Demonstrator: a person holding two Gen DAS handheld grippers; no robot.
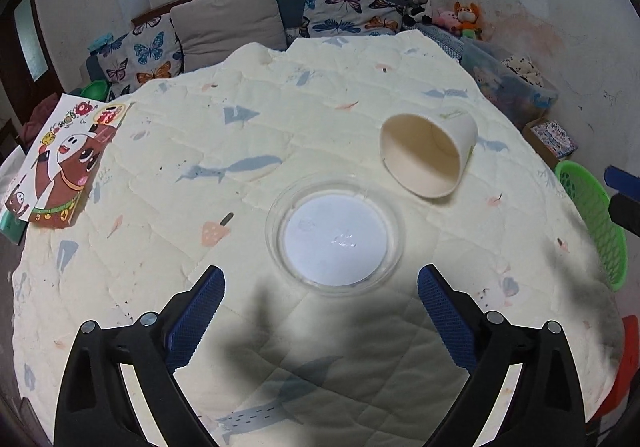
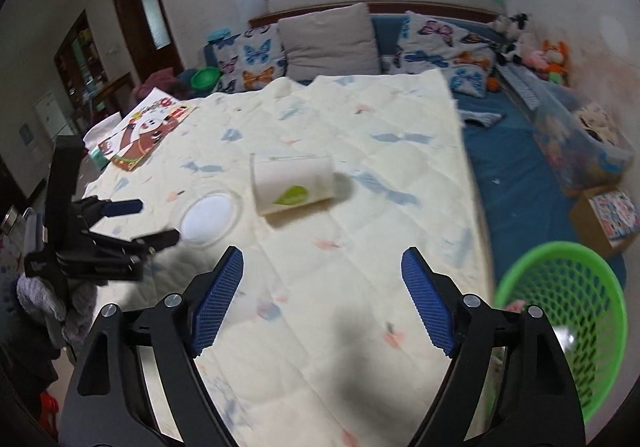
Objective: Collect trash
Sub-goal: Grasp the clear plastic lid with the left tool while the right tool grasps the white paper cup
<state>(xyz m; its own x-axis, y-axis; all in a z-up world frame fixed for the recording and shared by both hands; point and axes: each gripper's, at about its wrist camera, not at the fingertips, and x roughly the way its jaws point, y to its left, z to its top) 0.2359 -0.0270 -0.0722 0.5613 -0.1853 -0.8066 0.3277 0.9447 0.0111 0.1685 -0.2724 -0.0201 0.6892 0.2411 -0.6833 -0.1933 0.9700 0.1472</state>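
Note:
A white paper cup (image 1: 430, 155) lies on its side on the cream quilt, mouth toward me; in the right wrist view it (image 2: 294, 185) shows a green leaf mark. A clear plastic lid (image 1: 335, 235) lies flat just ahead of my left gripper (image 1: 320, 289), which is open and empty above the quilt. The lid also shows in the right wrist view (image 2: 209, 217). My right gripper (image 2: 322, 271) is open and empty, nearer than the cup. A green mesh basket (image 2: 560, 311) stands at the quilt's right edge, with something pale inside.
A cartoon picture book (image 1: 66, 159) lies at the quilt's left edge. Butterfly cushions (image 1: 344, 9), a grey pillow and plush toys (image 1: 448, 9) sit behind. A clear storage bin (image 2: 580, 143) and a cardboard box (image 2: 608, 213) stand on the right. My left gripper shows in the right wrist view (image 2: 152, 221).

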